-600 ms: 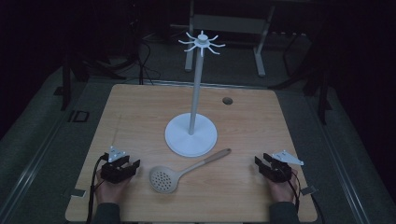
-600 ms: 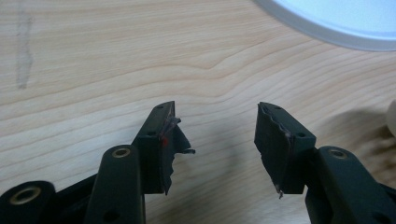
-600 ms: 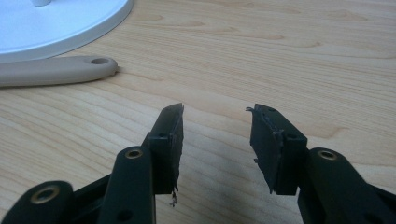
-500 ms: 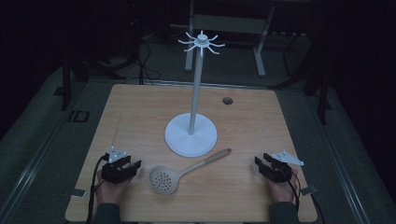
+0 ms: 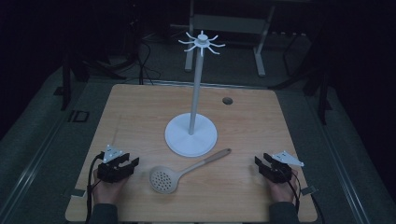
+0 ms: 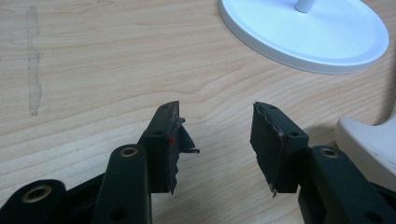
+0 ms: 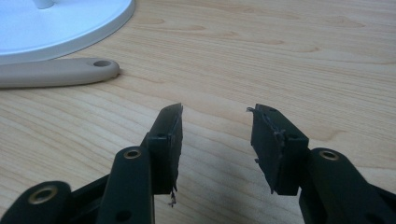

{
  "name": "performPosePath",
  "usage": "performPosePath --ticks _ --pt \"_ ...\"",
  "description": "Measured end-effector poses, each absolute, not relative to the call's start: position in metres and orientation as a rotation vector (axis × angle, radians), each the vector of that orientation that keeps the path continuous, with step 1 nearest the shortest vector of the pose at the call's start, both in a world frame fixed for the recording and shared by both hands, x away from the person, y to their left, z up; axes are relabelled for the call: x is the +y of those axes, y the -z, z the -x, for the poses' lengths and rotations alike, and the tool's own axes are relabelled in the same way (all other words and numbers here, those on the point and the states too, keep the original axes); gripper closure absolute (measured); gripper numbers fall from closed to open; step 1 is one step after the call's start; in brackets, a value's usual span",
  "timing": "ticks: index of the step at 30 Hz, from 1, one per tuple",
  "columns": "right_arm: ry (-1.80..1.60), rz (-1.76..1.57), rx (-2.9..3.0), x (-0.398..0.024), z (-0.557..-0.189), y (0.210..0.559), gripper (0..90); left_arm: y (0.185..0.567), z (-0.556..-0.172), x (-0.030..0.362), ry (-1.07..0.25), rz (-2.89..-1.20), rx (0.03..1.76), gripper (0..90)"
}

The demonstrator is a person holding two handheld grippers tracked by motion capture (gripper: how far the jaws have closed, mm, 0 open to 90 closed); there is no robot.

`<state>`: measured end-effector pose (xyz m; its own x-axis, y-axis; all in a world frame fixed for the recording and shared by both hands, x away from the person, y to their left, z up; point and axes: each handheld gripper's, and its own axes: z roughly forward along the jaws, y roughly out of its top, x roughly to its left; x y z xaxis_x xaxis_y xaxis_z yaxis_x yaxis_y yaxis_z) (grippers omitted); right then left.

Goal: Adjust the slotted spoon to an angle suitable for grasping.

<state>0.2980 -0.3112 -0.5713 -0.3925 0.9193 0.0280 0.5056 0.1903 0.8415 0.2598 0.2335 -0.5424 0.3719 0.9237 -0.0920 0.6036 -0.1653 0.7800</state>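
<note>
1. Nearest the person, the left gripper (image 5: 125, 166) rests low at the near left of the wooden table (image 5: 140, 107), its jaws standing apart with only bare wood between them, as the left gripper view confirms (image 6: 217, 140).

2. The right gripper (image 5: 262, 164) sits at the near right of the table, also with jaws spread and nothing between the pads; the right gripper view (image 7: 215, 140) shows clear wood grain in the gap.

3. Between the two hands lies the slotted spoon (image 5: 184, 171), flat on the table, its perforated bowl (image 5: 163, 180) toward the left gripper and its handle running up and to the right. The bowl's pale edge appears just beside the left jaws (image 6: 369, 149); the handle end with its hanging hole (image 7: 100, 63) lies ahead and left of the right jaws, apart from them.

4. Just beyond the spoon stands the white hook stand (image 5: 195, 98), its round base (image 5: 191, 135) close to the spoon's handle, possibly touching it. The pole rises to a crown of hooks (image 5: 201, 43), all bare.

5. Judged from this, the work looks to be hanging the spoon on the stand, and it has not begun: the spoon is untouched and no hook is used. Gripping, lifting and threading the handle hole over a hook all remain.
</note>
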Motion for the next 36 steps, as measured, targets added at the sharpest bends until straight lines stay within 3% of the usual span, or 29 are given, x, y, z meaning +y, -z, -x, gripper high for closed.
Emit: performPosePath --ticks 16,36 --pt "-1.109 -1.331 1.985 -0.311 -0.298 0.571 51.1 0.518 -0.259 0.229 -0.535 -1.927 1.243 54.3" --pt "-1.134 -1.357 1.970 -0.313 -0.297 0.571 50.4 0.487 -0.285 0.186 -0.492 -2.057 1.140 57.3"
